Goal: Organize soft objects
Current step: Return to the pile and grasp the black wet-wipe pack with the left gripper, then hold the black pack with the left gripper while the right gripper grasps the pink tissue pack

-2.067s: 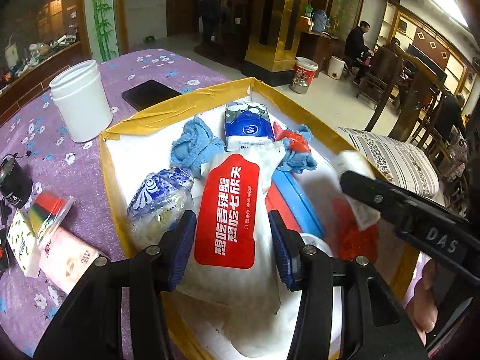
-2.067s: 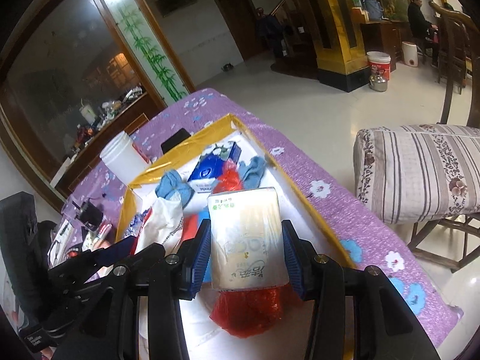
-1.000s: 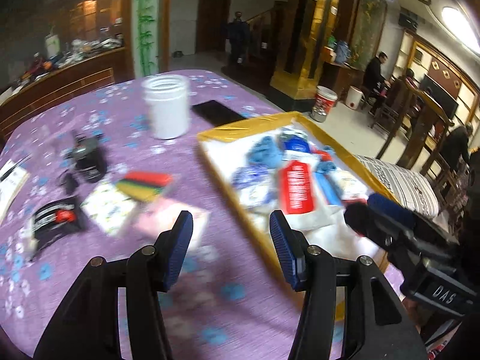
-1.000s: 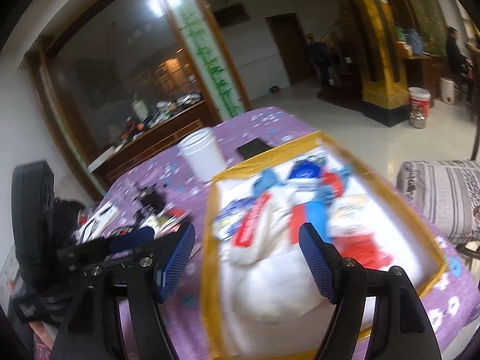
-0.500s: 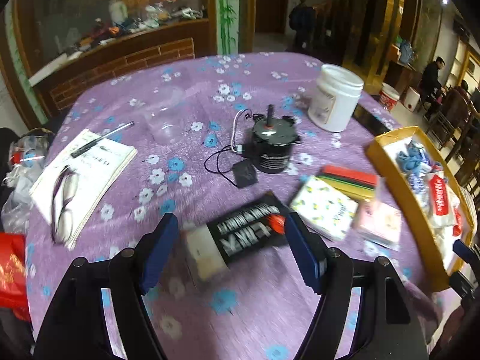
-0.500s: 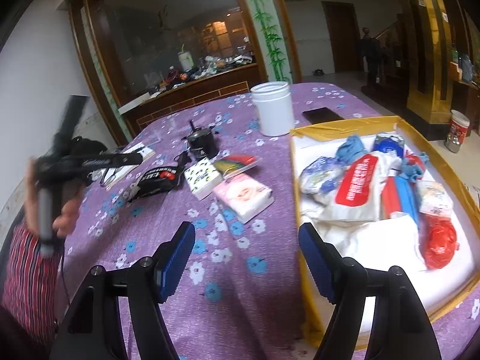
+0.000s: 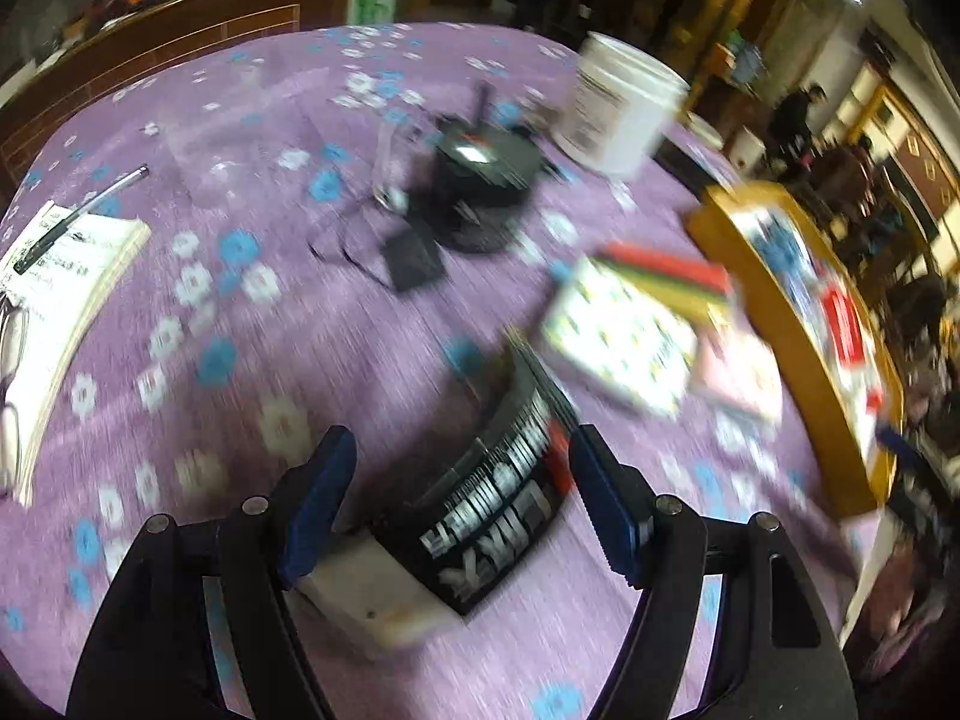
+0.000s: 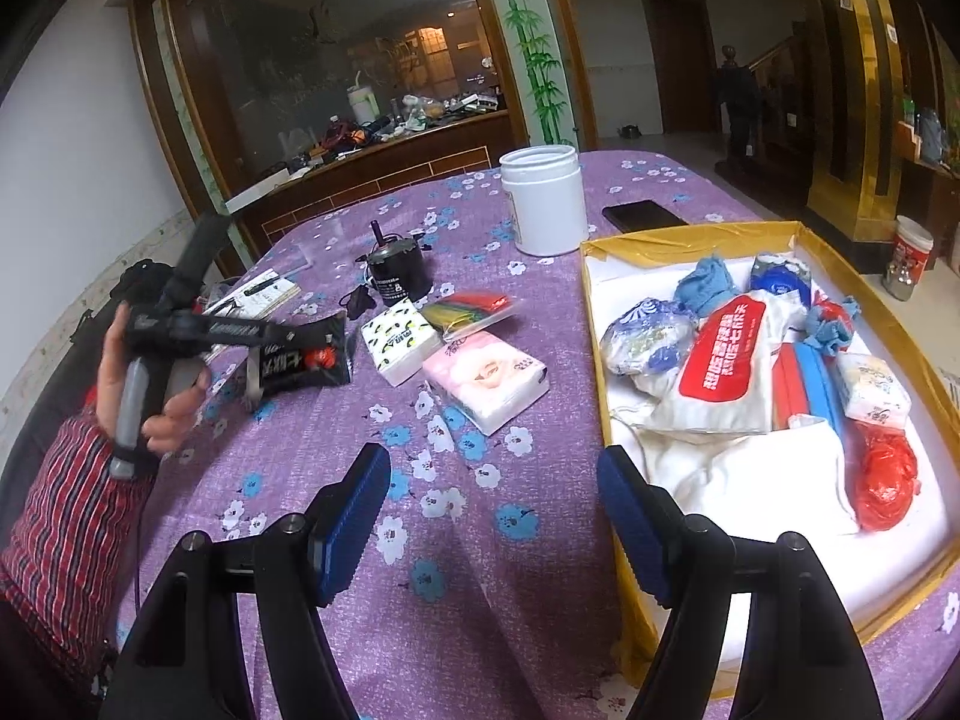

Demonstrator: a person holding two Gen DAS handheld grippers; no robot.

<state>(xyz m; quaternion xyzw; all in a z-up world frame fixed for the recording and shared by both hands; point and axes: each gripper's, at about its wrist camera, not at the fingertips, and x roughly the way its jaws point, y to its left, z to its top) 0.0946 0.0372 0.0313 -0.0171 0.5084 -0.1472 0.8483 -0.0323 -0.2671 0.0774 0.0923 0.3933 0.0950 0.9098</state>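
Observation:
A black soft pack with white lettering (image 7: 498, 510) lies on the purple tablecloth between the jaws of my left gripper (image 7: 459, 468), which is open; its pads stand clear of the pack. The right wrist view shows that left gripper (image 8: 252, 354) hovering over the black pack (image 8: 306, 360). My right gripper (image 8: 492, 480) is open and empty above the cloth, beside the yellow-rimmed box (image 8: 690, 234). In the box lie a red-labelled wipes pack (image 8: 720, 348), a small tissue pack (image 8: 870, 384) and a red bag (image 8: 882, 474). A pink tissue pack (image 8: 486, 378) and a white patterned pack (image 8: 399, 342) lie loose.
A white jar (image 8: 543, 204), a black motor (image 8: 393, 276) with its cord, a phone (image 8: 645, 216) and a striped colourful pack (image 8: 468, 306) stand farther back. A notebook with a pen (image 7: 60, 252) lies at the left. A hand in a striped sleeve (image 8: 60, 510) holds the left gripper.
Both grippers let go of their packs in the box and drew back. The left one swung left across the table to the black pack and widened; the right one now hovers beside the box.

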